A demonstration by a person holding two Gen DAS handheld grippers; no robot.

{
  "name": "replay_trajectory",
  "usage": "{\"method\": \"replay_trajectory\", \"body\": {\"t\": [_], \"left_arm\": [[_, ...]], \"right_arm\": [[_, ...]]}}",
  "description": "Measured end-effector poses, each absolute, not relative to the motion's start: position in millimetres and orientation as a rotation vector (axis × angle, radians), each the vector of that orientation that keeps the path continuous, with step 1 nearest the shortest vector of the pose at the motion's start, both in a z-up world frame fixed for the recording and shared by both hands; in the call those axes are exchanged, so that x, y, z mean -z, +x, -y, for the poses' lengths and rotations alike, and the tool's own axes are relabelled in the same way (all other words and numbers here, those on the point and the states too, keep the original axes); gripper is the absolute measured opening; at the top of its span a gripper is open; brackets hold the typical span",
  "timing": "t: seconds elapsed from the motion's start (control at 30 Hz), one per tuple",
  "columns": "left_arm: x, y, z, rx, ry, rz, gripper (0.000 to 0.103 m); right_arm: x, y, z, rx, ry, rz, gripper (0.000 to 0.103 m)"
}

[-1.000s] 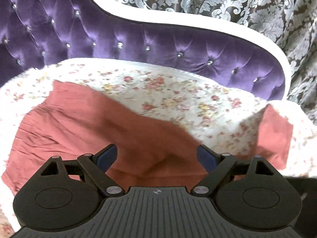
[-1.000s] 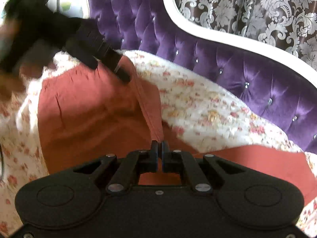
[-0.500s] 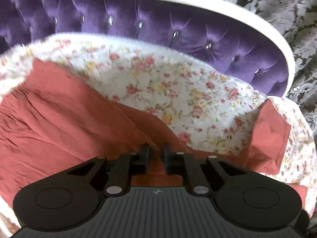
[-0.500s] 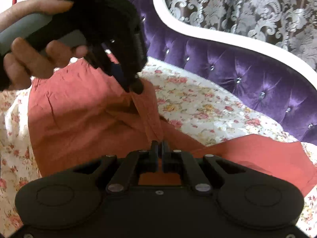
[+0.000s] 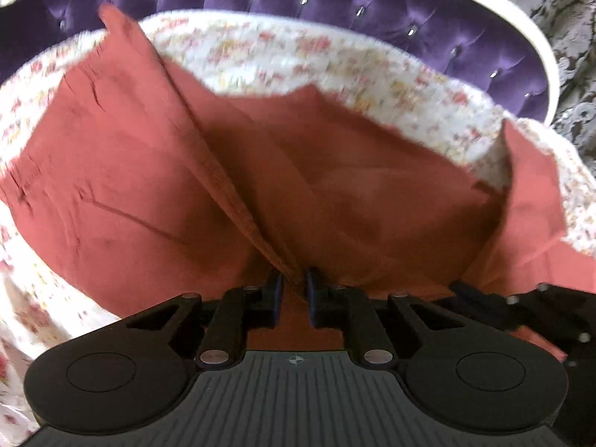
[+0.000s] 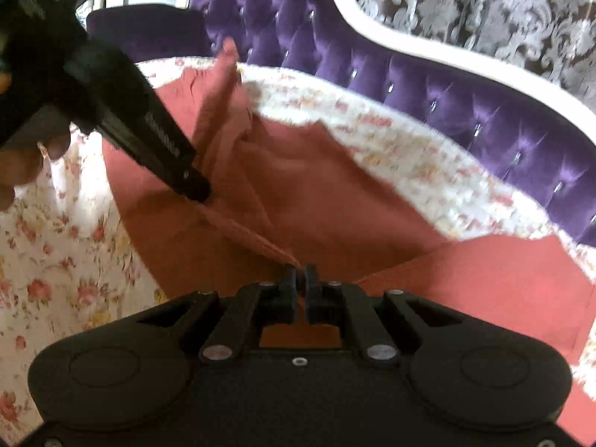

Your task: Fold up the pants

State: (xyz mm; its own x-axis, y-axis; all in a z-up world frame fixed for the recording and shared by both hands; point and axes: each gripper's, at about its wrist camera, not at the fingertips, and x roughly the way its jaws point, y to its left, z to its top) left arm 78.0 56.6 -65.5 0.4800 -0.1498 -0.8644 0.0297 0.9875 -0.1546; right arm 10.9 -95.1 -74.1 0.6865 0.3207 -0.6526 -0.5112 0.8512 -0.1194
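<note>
Two grippers on one garment: rust-red pants [image 5: 156, 171] lie spread on the floral bedspread [image 5: 283, 52], part of the cloth lifted off it, legs trailing to the right. We have both tools clamped on the fabric. Left gripper [image 5: 292, 290] pinches a seamed edge that runs up and away from its fingertips; right gripper [image 6: 300, 279] is closed on a bunched fold of the same seam. In the right wrist view the left gripper [image 6: 193, 190] sits near ours, with a taut ridge of cloth between the two.

Handling, as we judge it: thin woven cloth, light, limp, no stiffness of its own, so it sags and creases wherever it isn't held. Not fragile, not slippery against the pads. Seams and hems are the best hold since they're thicker and won't slide out; a single layer mid-panel would just pucker.

Behind the bed: purple tufted headboard [image 6: 465, 85] with white trim, patterned curtain [image 6: 484, 3] beyond.
</note>
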Motion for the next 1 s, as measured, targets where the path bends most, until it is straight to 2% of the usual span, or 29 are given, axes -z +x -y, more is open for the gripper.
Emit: {"method": "replay_trajectory", "body": {"t": [0.03, 0.07, 0.1, 0.17, 0.2, 0.4, 0.73, 0.83, 0.87, 0.9, 1.0], "left_arm": [[71.1, 79.5, -57.6, 0.118, -0.129, -1.075, 0.014], [74.5, 79.6, -57.9, 0.118, -0.131, -1.078, 0.014], [75.4, 79.4, -57.6, 0.119, -0.125, -1.071, 0.014], [75.2, 79.1, -56.4, 0.124, -0.111, -1.063, 0.014], [76.4, 78.4, -56.3, 0.124, -0.109, -1.060, 0.014], [79.5, 79.1, -55.0, 0.125, -0.107, -1.068, 0.014], [80.9, 80.7, -58.2, 0.133, -0.112, -1.076, 0.014], [81.4, 80.1, -57.0, 0.129, -0.106, -1.072, 0.014], [81.5, 80.0, -56.8, 0.127, -0.106, -1.072, 0.014], [81.4, 80.5, -57.2, 0.126, -0.109, -1.072, 0.014], [81.2, 81.0, -58.6, 0.124, -0.120, -1.077, 0.014]], "right_arm": [[70.1, 9.4, 99.8, -0.480, -0.275, -0.664, 0.014], [64.9, 7.3, 103.8, -0.484, -0.245, -0.662, 0.020], [58.0, 7.2, 109.9, -0.474, -0.213, -0.656, 0.033], [42.7, 10.8, 126.5, -0.414, -0.148, -0.627, 0.050], [34.2, 16.4, 138.0, -0.372, -0.111, -0.615, 0.053], [18.8, 97.4, 201.2, -0.023, 0.046, -0.675, 0.058], [69.2, 234.6, 250.1, 0.318, 0.121, -0.929, 0.057], [76.2, 242.0, 251.6, 0.338, 0.073, -0.961, 0.054], [74.7, 241.9, 252.9, 0.340, 0.080, -0.972, 0.041], [71.4, 241.4, 256.1, 0.329, 0.098, -0.983, 0.006], [48.5, 224.5, 268.5, 0.303, 0.140, -0.928, 0.005]]}}
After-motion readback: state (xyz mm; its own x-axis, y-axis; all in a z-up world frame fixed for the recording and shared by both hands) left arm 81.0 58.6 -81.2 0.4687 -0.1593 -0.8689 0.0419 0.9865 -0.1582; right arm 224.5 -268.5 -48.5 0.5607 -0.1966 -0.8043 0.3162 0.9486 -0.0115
